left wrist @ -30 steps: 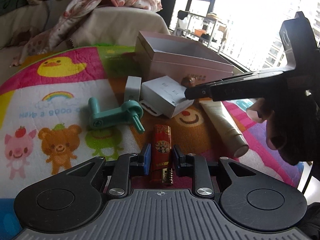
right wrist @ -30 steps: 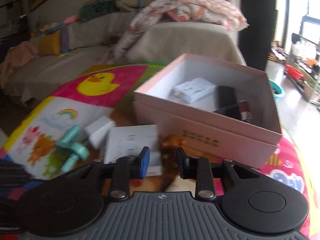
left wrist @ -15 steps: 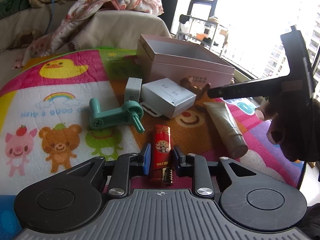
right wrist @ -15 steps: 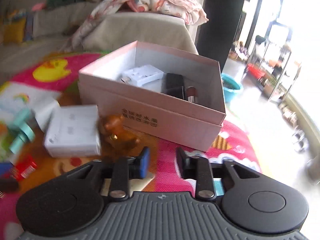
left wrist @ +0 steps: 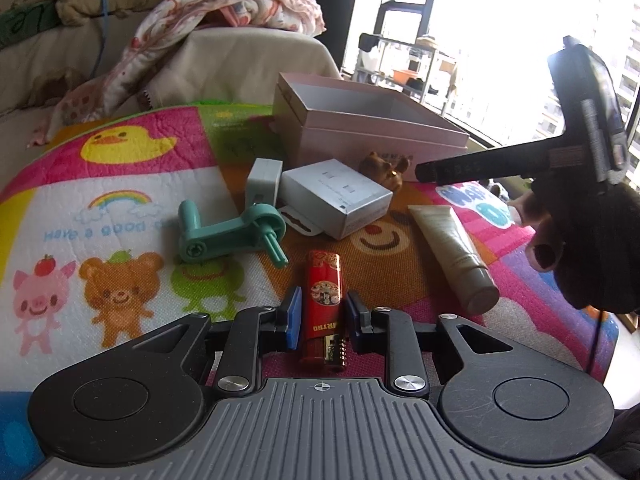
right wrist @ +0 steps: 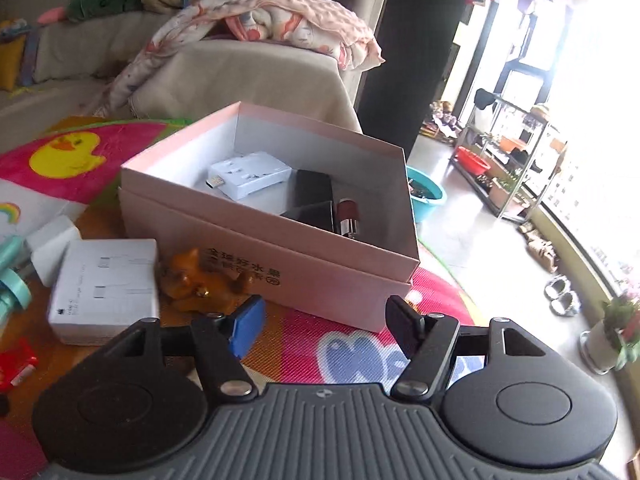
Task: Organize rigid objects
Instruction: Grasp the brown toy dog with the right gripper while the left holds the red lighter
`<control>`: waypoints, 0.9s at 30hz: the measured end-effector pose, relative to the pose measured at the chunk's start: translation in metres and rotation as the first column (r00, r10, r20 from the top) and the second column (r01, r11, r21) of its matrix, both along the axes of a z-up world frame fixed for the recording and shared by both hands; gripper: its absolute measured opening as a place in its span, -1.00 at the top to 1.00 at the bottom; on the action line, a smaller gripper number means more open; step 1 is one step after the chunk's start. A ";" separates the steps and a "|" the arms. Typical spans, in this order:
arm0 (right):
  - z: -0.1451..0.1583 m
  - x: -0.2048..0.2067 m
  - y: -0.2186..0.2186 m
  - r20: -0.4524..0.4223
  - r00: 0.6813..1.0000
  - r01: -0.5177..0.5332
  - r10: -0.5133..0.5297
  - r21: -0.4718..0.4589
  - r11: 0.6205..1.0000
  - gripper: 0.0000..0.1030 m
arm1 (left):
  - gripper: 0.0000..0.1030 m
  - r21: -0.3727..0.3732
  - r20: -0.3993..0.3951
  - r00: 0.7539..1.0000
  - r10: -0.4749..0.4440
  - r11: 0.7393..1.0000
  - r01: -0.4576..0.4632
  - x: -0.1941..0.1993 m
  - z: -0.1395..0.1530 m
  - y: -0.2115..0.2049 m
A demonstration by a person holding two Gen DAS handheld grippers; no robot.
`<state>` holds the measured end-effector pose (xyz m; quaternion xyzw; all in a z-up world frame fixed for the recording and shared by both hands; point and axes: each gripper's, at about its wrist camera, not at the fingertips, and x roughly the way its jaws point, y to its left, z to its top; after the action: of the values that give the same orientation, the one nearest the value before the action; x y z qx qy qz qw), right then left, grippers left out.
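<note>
A red lighter lies on the colourful play mat between the fingers of my left gripper, which stand just off its sides. A pink open box sits further back and holds a white adapter, a black item and a lipstick. My right gripper is wide open and empty in front of the box, above the mat. It shows as a dark bar in the left wrist view. A brown figurine lies by the box.
On the mat are a white cable box, a small white charger, a teal plastic crank and a beige tube. A sofa with a blanket is behind. The mat's edge drops to the floor at right.
My right gripper has swung right, away from the figurine toward the box front, and its jaws have opened wide. The left gripper has stayed around the lighter.
</note>
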<state>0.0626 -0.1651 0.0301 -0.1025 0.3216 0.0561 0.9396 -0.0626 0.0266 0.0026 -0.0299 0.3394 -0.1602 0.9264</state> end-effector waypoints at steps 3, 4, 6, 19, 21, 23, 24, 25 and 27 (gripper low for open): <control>0.007 -0.007 -0.003 -0.038 0.996 -0.074 0.079 0.125 0.989 -0.36 | 0.47 0.000 0.002 1.000 0.000 1.000 0.000 0.000 0.000 0.001; 0.007 -0.006 -0.001 -0.060 0.993 -0.095 0.105 0.154 0.983 -0.40 | 0.47 -0.001 0.001 1.000 0.000 1.000 0.000 0.000 0.000 0.001; 0.004 0.001 0.003 -0.099 0.989 -0.089 0.111 0.203 0.975 -0.40 | 0.47 -0.005 0.001 1.000 0.001 1.000 -0.001 0.000 0.000 0.001; -0.003 0.028 0.012 -0.176 0.979 -0.032 0.100 0.353 0.935 -0.05 | 0.47 0.071 0.033 0.999 -0.020 0.997 0.018 -0.007 0.000 -0.009; 0.000 0.015 0.010 -0.156 0.980 -0.068 0.120 0.305 0.950 -0.04 | 0.47 0.072 0.030 0.999 -0.017 0.997 0.014 -0.006 0.000 -0.009; 0.004 0.000 0.005 -0.148 0.979 -0.099 0.142 0.263 0.960 -0.04 | 0.48 0.080 0.028 1.000 -0.007 0.997 0.005 -0.006 0.001 -0.012; 0.005 -0.008 0.001 -0.149 0.977 -0.114 0.156 0.254 0.960 -0.04 | 0.48 0.089 0.027 1.000 -0.005 0.996 0.002 -0.006 0.002 -0.013; 0.007 -0.015 -0.004 -0.150 0.974 -0.128 0.169 0.247 0.960 -0.04 | 0.48 0.103 0.030 1.000 -0.010 0.995 0.007 -0.006 0.003 -0.016; 0.011 -0.031 -0.012 -0.147 0.972 -0.151 0.185 0.219 0.964 -0.04 | 0.49 0.097 0.039 0.999 -0.039 0.995 0.035 -0.007 0.007 -0.017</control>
<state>0.0316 -0.1774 0.0411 -0.0265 0.3812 0.1772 0.9070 -0.0691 0.0097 0.0092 0.0241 0.3283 -0.1612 0.9304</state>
